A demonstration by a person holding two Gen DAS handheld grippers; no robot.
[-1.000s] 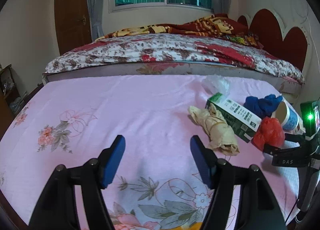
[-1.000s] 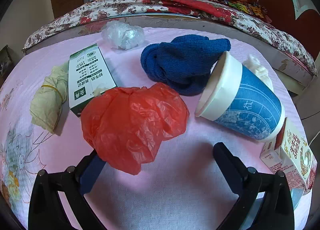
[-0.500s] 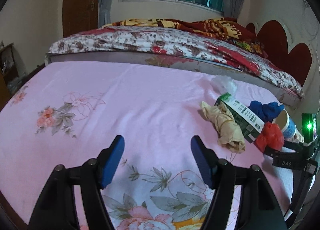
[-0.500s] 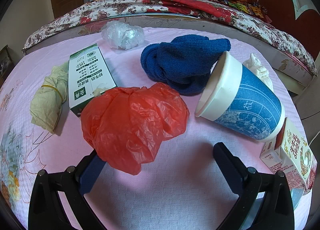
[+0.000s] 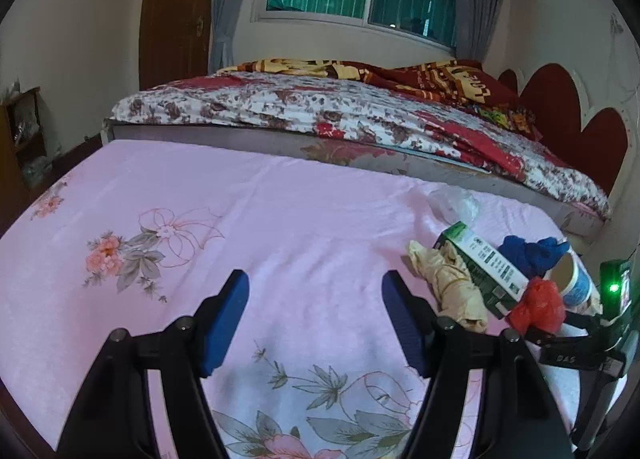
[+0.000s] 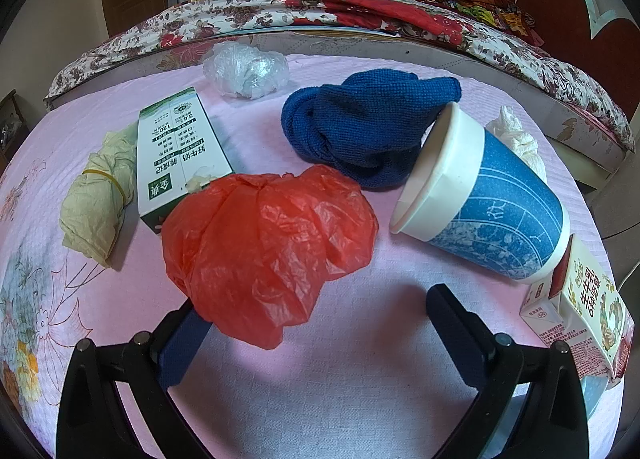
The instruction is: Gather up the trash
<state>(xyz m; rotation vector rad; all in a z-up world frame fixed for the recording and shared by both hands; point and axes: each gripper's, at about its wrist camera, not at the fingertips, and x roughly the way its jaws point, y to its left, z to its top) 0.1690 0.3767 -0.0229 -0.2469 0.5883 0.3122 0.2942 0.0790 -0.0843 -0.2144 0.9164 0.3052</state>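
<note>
The trash lies in one cluster on the pink sheet (image 6: 340, 379), and nothing has been picked up yet, so the step in hand looks like the approach to the first piece. Taking the red plastic bag (image 6: 268, 247) as the landmark: the green carton (image 6: 176, 151) lies just behind it to the left, touching its edge, with a crumpled yellowish bag (image 6: 96, 199) on the carton's far side. The blue cloth (image 6: 360, 131) sits behind the red bag to the right, the tipped paper cup (image 6: 480, 211) lies to its right with its mouth towards the cloth, and a small drink carton (image 6: 584, 311) lies beyond the cup. A clear plastic wad (image 6: 244, 67) rests well behind.

The right gripper (image 6: 316, 319) hangs just in front of the red bag with its fingers spread wide; the bag's near edge overlaps the left finger in view, but nothing is pinched. The left gripper (image 5: 316, 315) is over bare sheet well to the left of the red bag (image 5: 538, 305), fingers apart and empty.

The next move likely calls for pushing the right gripper forward so both fingers straddle the bag, then closing. The thin, puffy plastic should crush easily, so a deep bite seems wise.
</note>
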